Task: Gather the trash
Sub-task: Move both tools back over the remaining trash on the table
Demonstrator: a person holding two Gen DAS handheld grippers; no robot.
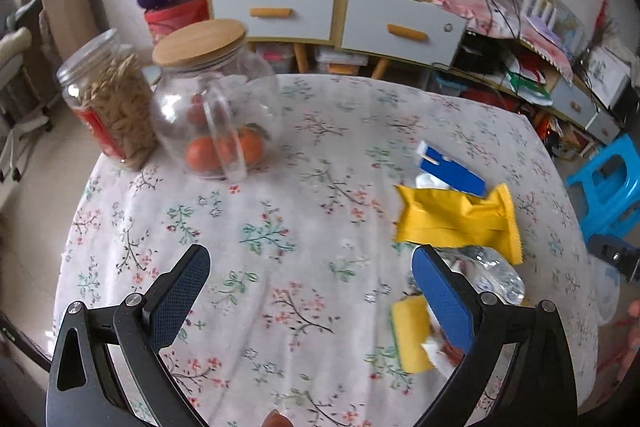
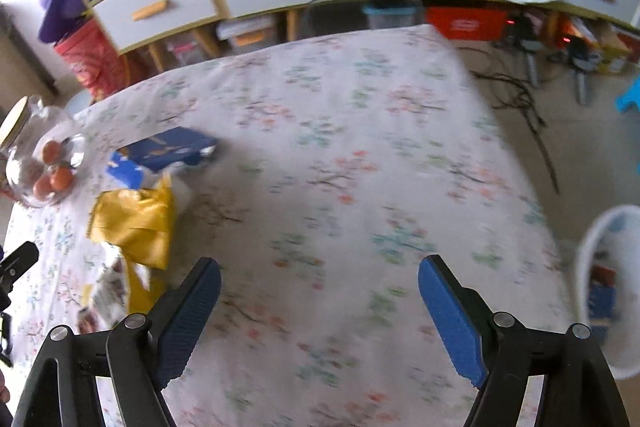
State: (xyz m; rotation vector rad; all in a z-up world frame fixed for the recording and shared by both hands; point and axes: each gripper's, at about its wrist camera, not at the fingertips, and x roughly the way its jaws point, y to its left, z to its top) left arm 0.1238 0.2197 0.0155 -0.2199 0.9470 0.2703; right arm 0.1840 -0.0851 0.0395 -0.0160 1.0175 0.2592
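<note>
Trash lies on the floral tablecloth [image 1: 280, 227]: a yellow wrapper [image 1: 456, 217], a blue carton [image 1: 452, 169], a crumpled clear plastic bottle [image 1: 492, 273] and a small yellow packet [image 1: 410, 333]. My left gripper [image 1: 310, 257] is open and empty above the cloth, its right finger beside the bottle and packet. My right gripper [image 2: 320, 267] is open and empty over bare cloth. In the blurred right wrist view the yellow wrapper [image 2: 136, 223], the blue carton [image 2: 168, 151] and more wrappers [image 2: 108, 291] lie to its left.
A pasta jar [image 1: 108, 103] and a glass jar of oranges [image 1: 216, 107] stand at the table's far left. A white bin [image 2: 612, 287] with trash inside stands off the table's right edge. A cabinet [image 1: 332, 11] and a blue stool [image 1: 612, 183] lie beyond.
</note>
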